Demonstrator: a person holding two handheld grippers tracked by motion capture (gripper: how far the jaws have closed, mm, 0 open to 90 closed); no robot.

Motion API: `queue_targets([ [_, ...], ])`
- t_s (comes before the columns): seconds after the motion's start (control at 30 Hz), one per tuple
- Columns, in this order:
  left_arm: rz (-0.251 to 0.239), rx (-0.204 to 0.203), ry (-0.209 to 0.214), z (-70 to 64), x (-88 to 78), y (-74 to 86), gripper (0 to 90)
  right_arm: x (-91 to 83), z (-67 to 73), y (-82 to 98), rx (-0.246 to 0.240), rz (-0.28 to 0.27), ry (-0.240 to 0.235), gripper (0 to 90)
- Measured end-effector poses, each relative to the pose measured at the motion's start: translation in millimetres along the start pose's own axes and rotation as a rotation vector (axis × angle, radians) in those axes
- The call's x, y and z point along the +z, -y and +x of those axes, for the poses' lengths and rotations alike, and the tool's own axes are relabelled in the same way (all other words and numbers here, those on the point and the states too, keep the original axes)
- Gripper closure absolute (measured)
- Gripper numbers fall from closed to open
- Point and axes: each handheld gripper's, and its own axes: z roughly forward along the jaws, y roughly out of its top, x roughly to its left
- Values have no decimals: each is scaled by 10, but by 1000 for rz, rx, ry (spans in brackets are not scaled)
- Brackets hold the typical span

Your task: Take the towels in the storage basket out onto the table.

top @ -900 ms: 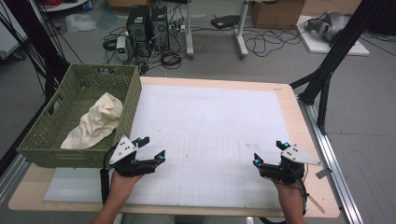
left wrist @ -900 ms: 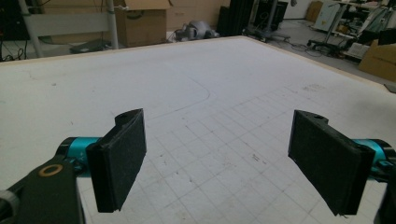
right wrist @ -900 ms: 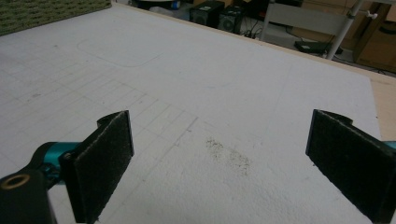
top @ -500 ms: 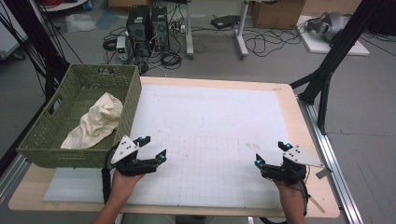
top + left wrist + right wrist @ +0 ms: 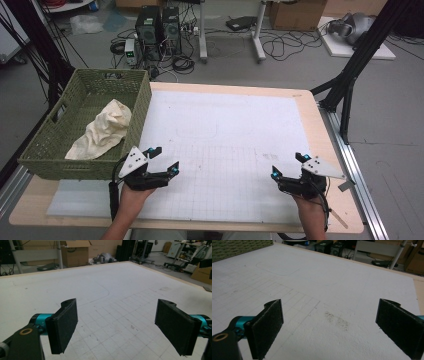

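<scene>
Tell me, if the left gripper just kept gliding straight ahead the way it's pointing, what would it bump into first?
Probably nothing on the table. The left gripper, jaws open, points across the bare white mat toward the far right edge. The green basket sits off to its side. Beyond the table edge, depth is hard to judge.

Green basket [image 5: 60, 145], cream cloth [image 5: 102, 131]

cloth [image 5: 102, 131] | cream, crumpled in a heap | lying inside green woven basket [image 5: 60, 150] | table's left edge
</scene>
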Motion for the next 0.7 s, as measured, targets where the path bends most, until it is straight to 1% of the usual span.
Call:
queue_targets([
  [0.13,3,-15,6,14,-4,-9,189,11,2,3,-4,8,-2,68],
  [0.17,1,-14,5,16,-6,-14,189,9,6,3,1,5,-8,68],
  [0.2,-1,-15,4,17,-12,-22,188,12,19,8,-11,8,-14,68],
  [0.27,-5,-16,2,19,-25,-35,189,15,28,13,-18,13,-15,68],
  [0.3,-5,-20,6,21,-35,-38,188,21,54,22,-28,27,-19,68],
  [0.37,-9,-40,4,21,-44,-41,189,25,57,21,-37,24,-18,68],
  [0.4,-7,-40,3,22,-48,-44,190,32,67,8,-39,23,-16,68],
  [0.47,-4,-34,-2,21,-58,-50,190,39,61,6,-44,19,-15,68],
  [0.53,-5,-26,-6,25,-78,-87,190,59,50,7,-37,25,-18,68],
  [0.6,-19,-27,-6,19,-108,-154,190,76,56,4,-32,32,-23,68],
  [0.7,-38,-6,-13,5,-177,-286,190,62,65,3,-43,27,-26,68],
])
